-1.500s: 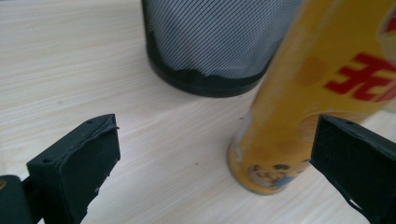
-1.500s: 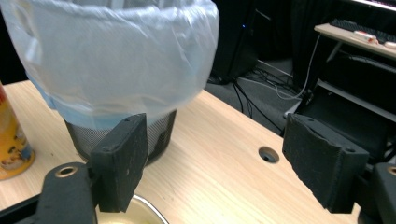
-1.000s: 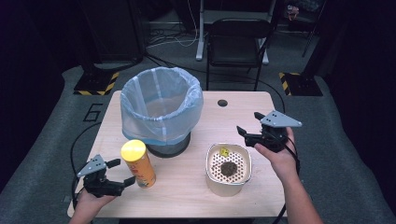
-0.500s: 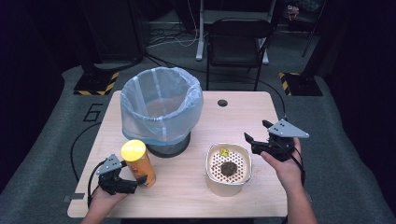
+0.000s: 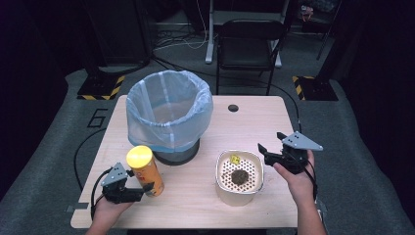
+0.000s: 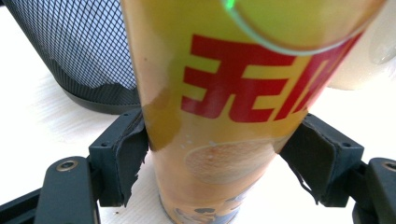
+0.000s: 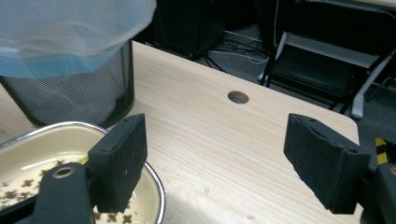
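While the left gripper clamped the yellow can between its pads, the can stood upright. Right gripper gaped wide beside the bowl.

Each black hand-held gripper, left and right, bears a grey triangular plate, brass-coloured screws and a black cable.

Dim lab or studio: hazard-striped stand bases, floor cables, lone folding chair.
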Action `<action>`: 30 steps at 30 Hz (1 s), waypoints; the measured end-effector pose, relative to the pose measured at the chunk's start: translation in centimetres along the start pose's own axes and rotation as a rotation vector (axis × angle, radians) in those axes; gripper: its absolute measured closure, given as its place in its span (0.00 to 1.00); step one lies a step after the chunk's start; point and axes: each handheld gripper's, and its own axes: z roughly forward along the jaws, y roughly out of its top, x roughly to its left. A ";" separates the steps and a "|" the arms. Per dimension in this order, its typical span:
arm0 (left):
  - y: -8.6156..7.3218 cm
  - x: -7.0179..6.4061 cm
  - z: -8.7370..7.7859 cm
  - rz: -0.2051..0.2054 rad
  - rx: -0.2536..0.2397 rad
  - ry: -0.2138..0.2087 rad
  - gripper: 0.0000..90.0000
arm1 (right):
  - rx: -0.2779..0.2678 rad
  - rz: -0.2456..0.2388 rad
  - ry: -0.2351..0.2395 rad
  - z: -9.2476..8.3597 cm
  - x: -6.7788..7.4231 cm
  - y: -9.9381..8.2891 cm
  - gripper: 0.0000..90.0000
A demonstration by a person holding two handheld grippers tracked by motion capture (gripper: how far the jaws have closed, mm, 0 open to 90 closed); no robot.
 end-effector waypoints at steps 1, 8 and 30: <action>0.0 0.0 0.0 0.009 0.001 0.007 0.27 | 0.003 0.009 -0.003 0.1 -0.1 -0.2 0.24; 0.4 -0.3 -0.5 0.020 -0.018 0.019 0.27 | 0.003 0.047 -0.016 0.2 -0.9 -1.1 0.24; 6.6 -2.1 -4.1 0.009 -0.015 -0.030 0.27 | 0.100 0.095 -0.050 0.9 -2.2 -4.5 0.24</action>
